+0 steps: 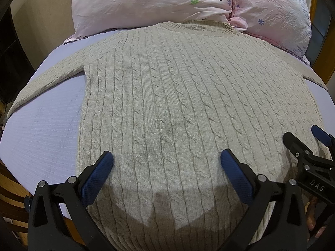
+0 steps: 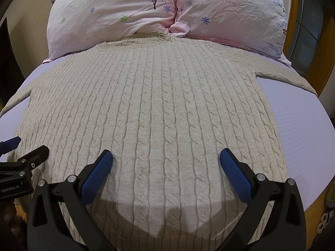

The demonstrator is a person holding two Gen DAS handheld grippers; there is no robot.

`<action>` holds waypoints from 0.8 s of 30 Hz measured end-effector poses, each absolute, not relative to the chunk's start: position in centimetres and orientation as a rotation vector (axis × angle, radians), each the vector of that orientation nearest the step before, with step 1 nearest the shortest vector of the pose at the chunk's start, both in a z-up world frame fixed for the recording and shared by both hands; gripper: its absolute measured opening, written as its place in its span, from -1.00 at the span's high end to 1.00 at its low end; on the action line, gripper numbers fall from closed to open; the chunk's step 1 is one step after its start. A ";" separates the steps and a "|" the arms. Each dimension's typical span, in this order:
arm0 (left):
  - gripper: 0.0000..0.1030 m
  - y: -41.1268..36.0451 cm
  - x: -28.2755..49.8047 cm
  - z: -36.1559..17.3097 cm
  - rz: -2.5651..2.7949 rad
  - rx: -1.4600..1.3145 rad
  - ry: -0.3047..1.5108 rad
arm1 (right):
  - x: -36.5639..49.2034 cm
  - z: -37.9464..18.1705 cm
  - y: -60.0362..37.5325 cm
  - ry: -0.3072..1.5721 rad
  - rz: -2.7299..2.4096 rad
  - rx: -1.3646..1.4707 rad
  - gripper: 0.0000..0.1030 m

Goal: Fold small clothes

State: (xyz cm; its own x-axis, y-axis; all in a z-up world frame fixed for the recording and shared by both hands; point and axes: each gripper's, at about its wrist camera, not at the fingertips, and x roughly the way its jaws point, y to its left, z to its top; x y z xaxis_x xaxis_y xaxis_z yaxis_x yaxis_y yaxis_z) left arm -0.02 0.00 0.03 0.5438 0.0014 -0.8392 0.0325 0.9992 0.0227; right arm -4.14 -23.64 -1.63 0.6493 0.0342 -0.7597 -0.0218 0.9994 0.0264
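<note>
A beige cable-knit sweater (image 1: 167, 96) lies flat and face up on a lavender bed sheet (image 1: 41, 125), collar toward the pillows, sleeves spread to both sides. It also fills the right wrist view (image 2: 159, 108). My left gripper (image 1: 167, 159) is open and empty, hovering over the sweater's lower body near the hem. My right gripper (image 2: 166, 158) is open and empty, over the lower body further right. Each gripper shows at the edge of the other's view: the right gripper (image 1: 303, 144) and the left gripper (image 2: 27, 148).
Two pink flowered pillows (image 1: 146, 2) (image 2: 226, 10) lie at the head of the bed, touching the collar. Bare sheet shows to the right of the sweater (image 2: 303, 129). A wooden bed frame edge (image 2: 314, 207) runs at lower right.
</note>
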 end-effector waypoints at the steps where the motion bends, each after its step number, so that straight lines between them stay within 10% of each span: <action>1: -0.97 0.0 0.0 0.0 -0.018 0.037 0.995 | -4.2 -1.7 -23.6 0.864 0.032 0.015 -0.97; 11: -0.97 0.1 -0.3 0.0 -0.027 0.043 0.951 | -3.9 0.8 -27.8 0.794 0.244 0.173 -0.96; 18: -0.97 0.9 -0.3 1.2 -0.095 0.030 0.832 | 1.9 5.1 -48.7 0.603 -0.063 0.565 -0.94; 20: -0.97 1.9 -0.3 2.6 -0.102 0.017 0.738 | 5.4 4.1 -54.9 0.646 -0.225 0.653 -0.44; 24: -0.97 4.5 1.1 4.2 -0.096 -0.030 0.692 | 9.7 1.5 -63.6 0.710 -0.409 0.824 -0.28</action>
State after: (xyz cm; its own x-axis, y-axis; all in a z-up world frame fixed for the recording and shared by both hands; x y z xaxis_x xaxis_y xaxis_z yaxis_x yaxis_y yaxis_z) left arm 1.09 4.50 4.16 0.7655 -0.0983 -0.6359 0.0781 0.9952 -0.0598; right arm 9.68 -63.57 1.50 0.7003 -0.0618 -0.7112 0.5839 0.6227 0.5208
